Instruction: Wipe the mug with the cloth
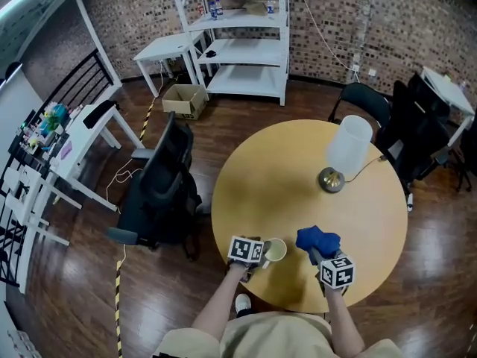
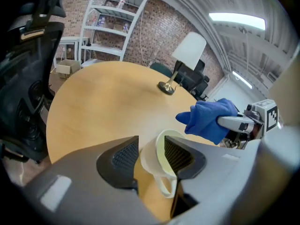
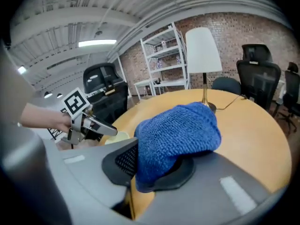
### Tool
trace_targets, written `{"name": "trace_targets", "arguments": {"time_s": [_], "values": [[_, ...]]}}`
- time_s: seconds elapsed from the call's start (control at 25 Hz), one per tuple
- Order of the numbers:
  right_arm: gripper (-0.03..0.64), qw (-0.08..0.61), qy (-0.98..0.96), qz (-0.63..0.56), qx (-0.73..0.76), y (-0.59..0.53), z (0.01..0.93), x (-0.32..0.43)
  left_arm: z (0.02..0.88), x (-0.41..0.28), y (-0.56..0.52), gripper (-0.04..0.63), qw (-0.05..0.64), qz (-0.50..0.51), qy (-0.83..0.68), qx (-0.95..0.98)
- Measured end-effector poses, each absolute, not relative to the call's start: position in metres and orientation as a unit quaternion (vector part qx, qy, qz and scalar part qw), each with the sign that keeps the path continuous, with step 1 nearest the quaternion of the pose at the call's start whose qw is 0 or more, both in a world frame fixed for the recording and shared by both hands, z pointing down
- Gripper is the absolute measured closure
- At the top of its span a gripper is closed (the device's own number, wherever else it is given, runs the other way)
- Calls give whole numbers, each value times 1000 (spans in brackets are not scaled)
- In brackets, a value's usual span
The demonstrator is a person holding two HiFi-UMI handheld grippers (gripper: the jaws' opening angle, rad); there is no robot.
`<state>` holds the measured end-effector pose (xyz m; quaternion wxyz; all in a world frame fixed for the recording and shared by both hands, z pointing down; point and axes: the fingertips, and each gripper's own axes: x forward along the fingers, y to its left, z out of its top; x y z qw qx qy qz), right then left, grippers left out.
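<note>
The mug (image 1: 276, 251) is located at lower centre of the head view, by the near edge of the round table (image 1: 298, 162). Its wall is straddled by the released jaws of the left gripper (image 2: 151, 154), the outer pad being clear of it. The blue cloth (image 3: 176, 135) is grasped by the right gripper (image 3: 154, 165) and held just right of the mug, apart from it.

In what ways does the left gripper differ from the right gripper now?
The left gripper has its jaws apart; the right gripper has them shut. The left gripper straddles the wall of the cream mug, one jaw inside; the right gripper clamps the blue cloth, which bulges over it. Both are over the table.
</note>
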<state>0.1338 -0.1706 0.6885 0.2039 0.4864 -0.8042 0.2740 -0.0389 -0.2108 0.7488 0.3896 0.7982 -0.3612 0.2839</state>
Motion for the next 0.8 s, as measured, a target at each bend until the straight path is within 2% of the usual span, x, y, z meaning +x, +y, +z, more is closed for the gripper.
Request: {"name": "trace_targets", "arguments": {"time_s": [0.16, 0.4, 0.64, 0.8], "values": [[557, 132, -842, 237, 466, -183, 625, 123, 677, -64, -226, 407, 374, 172, -408, 815], [555, 40, -881, 141, 451, -204, 519, 104, 549, -90, -243, 403, 250, 60, -475, 842], [555, 27, -874, 37, 483, -209, 442, 105, 444, -103, -237, 396, 77, 21, -544, 835], [555, 35, -866, -5, 499, -206, 412, 107, 416, -100, -230, 362, 12, 36, -563, 825]]}}
